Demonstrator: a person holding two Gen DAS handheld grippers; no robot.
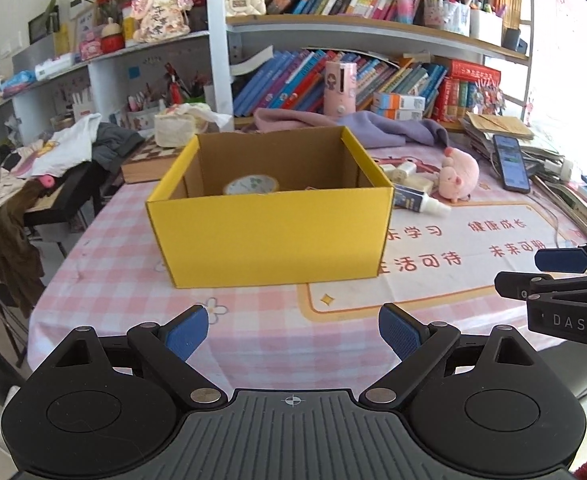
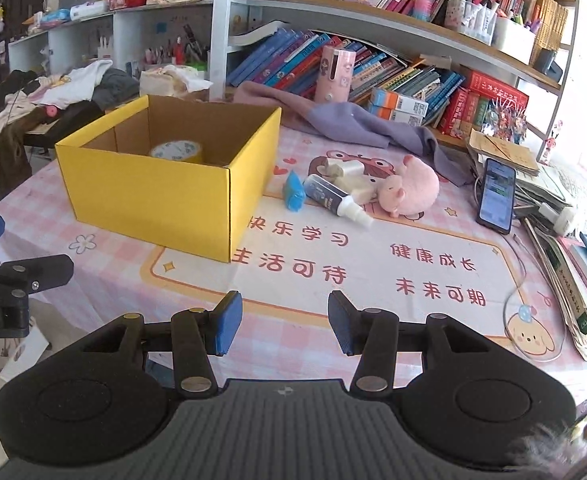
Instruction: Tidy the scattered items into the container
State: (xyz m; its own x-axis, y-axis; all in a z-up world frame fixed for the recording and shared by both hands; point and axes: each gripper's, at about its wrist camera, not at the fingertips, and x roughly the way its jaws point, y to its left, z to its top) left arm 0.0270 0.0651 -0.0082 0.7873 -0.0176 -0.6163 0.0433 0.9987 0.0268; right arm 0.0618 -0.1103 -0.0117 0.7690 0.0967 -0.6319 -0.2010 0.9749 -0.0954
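My left claw point(image 1: 292, 334) sits closest, fingers spread wide and holding nothing, low over the pink checked tablecloth point(image 1: 133, 280). My right claw point(image 2: 285, 324) is likewise parted and empty, above the printed mat point(image 2: 373, 264).

Straight ahead of the left claw stands the yellow box point(image 1: 269, 232), open-topped, with a tape roll point(image 1: 251, 185) inside. From the right view, the loose items lie in a cluster just right of the box: a blue packet point(image 2: 294, 196) nearest it, then a spray bottle point(image 2: 335, 199) on its side, pale bars point(image 2: 355, 186) behind, and a pink plush pig point(image 2: 411, 192) touching them. A phone point(image 2: 496, 196) leans further right, near stacked books point(image 2: 573, 272).
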